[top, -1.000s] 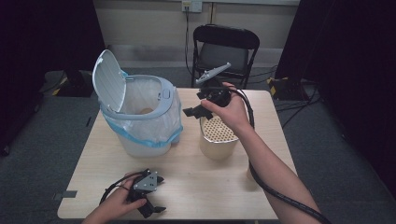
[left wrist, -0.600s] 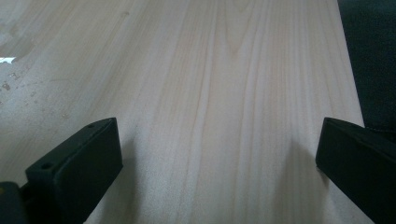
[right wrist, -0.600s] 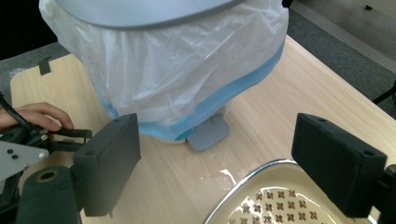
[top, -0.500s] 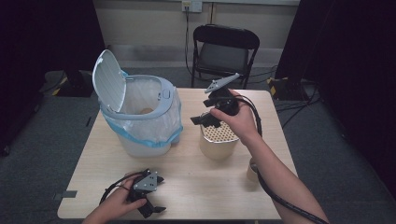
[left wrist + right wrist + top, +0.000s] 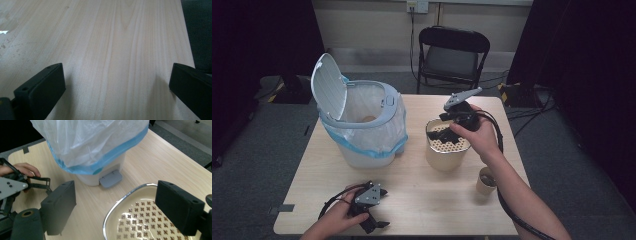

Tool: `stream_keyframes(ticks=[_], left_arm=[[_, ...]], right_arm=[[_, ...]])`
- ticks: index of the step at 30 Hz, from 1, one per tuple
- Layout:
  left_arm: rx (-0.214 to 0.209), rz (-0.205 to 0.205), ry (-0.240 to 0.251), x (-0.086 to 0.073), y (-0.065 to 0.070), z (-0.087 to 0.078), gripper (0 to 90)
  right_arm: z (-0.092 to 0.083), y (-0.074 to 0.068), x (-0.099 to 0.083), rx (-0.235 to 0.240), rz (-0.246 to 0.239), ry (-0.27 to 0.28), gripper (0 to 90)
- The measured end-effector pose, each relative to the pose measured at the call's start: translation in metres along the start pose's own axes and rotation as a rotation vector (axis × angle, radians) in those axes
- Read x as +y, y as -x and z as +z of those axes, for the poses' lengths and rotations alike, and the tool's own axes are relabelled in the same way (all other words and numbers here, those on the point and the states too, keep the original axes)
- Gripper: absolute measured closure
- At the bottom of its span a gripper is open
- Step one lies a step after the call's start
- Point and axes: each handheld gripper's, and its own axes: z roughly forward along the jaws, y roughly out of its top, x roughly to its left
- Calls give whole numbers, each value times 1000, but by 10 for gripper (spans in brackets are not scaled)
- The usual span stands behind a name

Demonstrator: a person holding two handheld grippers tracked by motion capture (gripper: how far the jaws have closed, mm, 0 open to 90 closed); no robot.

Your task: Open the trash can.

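on a pale wooden table [image 5: 412, 190], the right gripper [image 5: 447, 131], jaws apart, hovers over a perforated container [image 5: 446, 150]; left gripper [image 5: 373, 210] rests open.

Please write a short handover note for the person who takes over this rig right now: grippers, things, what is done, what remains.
Right gripper: open, holding nothing, poised over the mouth of the perforated cream container.
Left gripper: open, idle on the table near its front edge.
White pedal bin: lid up, bag liner fitted, something lies inside.
Paper cup: stands right of the container.
Done: cannot tell from this moment.
Left: probably reach into the container and move its contents, likely to the bin.
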Motion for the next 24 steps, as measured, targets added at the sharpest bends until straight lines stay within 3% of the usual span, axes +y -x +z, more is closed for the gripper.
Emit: stream_keyframes(ticks=[12, 24], left_arm=[[2, 2, -3, 0, 0, 0, 0], [2, 1, -2, 0, 0, 0, 0]], right_arm=[[-16, 5, -29, -10, -6, 33, 178], [-36, 12, -55, -54, 25, 53, 217]])
